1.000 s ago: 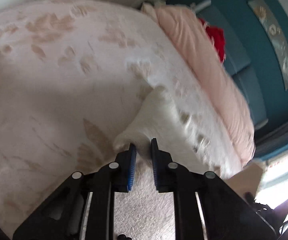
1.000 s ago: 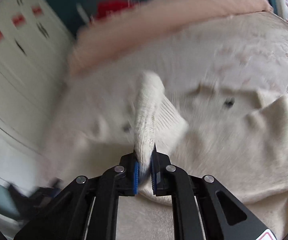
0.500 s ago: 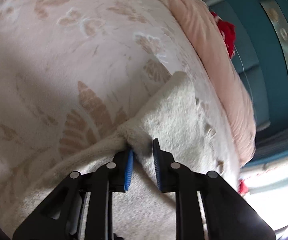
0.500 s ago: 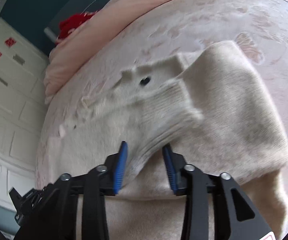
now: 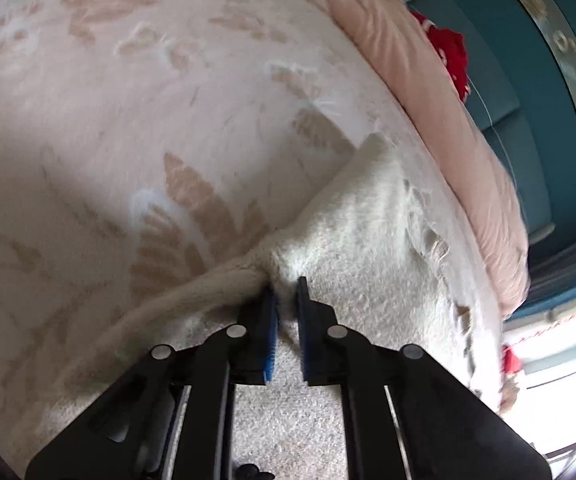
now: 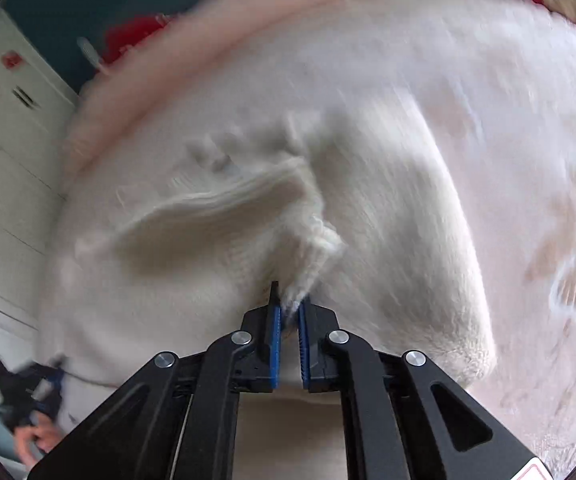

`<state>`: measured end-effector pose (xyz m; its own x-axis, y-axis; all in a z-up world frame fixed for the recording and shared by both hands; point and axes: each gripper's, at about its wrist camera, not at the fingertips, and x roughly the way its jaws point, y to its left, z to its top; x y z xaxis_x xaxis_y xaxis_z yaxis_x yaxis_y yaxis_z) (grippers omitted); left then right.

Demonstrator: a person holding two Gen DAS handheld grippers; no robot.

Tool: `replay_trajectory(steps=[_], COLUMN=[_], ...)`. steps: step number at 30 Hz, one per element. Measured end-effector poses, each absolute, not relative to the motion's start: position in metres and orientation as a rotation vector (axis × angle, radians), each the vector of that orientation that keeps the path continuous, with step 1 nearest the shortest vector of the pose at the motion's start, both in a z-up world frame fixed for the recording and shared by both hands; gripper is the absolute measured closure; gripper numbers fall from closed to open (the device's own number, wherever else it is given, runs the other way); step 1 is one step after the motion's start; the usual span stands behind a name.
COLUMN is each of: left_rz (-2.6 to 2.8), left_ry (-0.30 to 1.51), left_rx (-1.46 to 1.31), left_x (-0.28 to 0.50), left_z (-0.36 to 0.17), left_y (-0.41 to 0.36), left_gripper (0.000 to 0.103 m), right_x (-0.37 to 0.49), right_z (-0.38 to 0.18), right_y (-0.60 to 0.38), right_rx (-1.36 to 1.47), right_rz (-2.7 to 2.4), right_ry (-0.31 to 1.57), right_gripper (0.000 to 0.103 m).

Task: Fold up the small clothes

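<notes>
A cream knitted sweater (image 5: pixel 372 240) lies on the floral bedspread (image 5: pixel 128 120). My left gripper (image 5: pixel 286 292) is shut on a bunched edge of the sweater at its left side. In the right wrist view the sweater (image 6: pixel 388 208) is blurred by motion, with a ribbed fold (image 6: pixel 224 208) lying across it. My right gripper (image 6: pixel 288 300) is shut on a pinch of the sweater's knit near that fold. The left gripper also shows in the right wrist view (image 6: pixel 28 392), at the far lower left.
A pink blanket (image 5: pixel 428 92) runs along the far edge of the bed, with a red item (image 5: pixel 452 56) behind it against a teal wall (image 5: pixel 528 80). White cabinets (image 6: pixel 4 152) stand to the left in the right wrist view.
My right gripper was open over the ribbed fold half a second ago and has now shut on the knit. My left gripper has kept its hold on the sweater's edge.
</notes>
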<state>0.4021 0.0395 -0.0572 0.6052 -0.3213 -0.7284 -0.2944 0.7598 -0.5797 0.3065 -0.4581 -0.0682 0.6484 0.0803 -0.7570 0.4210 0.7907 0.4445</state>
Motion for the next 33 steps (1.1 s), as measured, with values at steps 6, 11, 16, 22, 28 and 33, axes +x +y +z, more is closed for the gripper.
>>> replay_trajectory(steps=[6, 11, 16, 22, 28, 33], left_rz=[-0.012, -0.035, -0.044, -0.088, -0.114, -0.124], left_ry=[0.961, 0.944, 0.874, 0.824, 0.789, 0.773], left_rx=[-0.661, -0.586, -0.459, -0.565, -0.593, -0.597], left_x=[0.407, 0.405, 0.397, 0.391, 0.388, 0.388], left_z=[-0.059, -0.061, -0.061, -0.069, -0.072, -0.075], left_y=[0.033, 0.029, 0.016, 0.029, 0.032, 0.032], left_gripper=[0.093, 0.093, 0.092, 0.092, 0.092, 0.092], right_x=[0.298, 0.279, 0.281, 0.307, 0.35, 0.348], right_z=[-0.074, -0.057, -0.075, -0.049, -0.066, -0.004], right_y=[-0.462, -0.461, -0.462, -0.477, -0.469, -0.449], right_rx=[0.645, 0.65, 0.622, 0.585, 0.498, 0.396], right_rz=[-0.215, -0.18, -0.203, -0.207, -0.229, -0.183], right_ry=[0.879, 0.776, 0.867, 0.881, 0.95, 0.705], right_gripper=[0.096, 0.097, 0.094, 0.052, 0.058, 0.097])
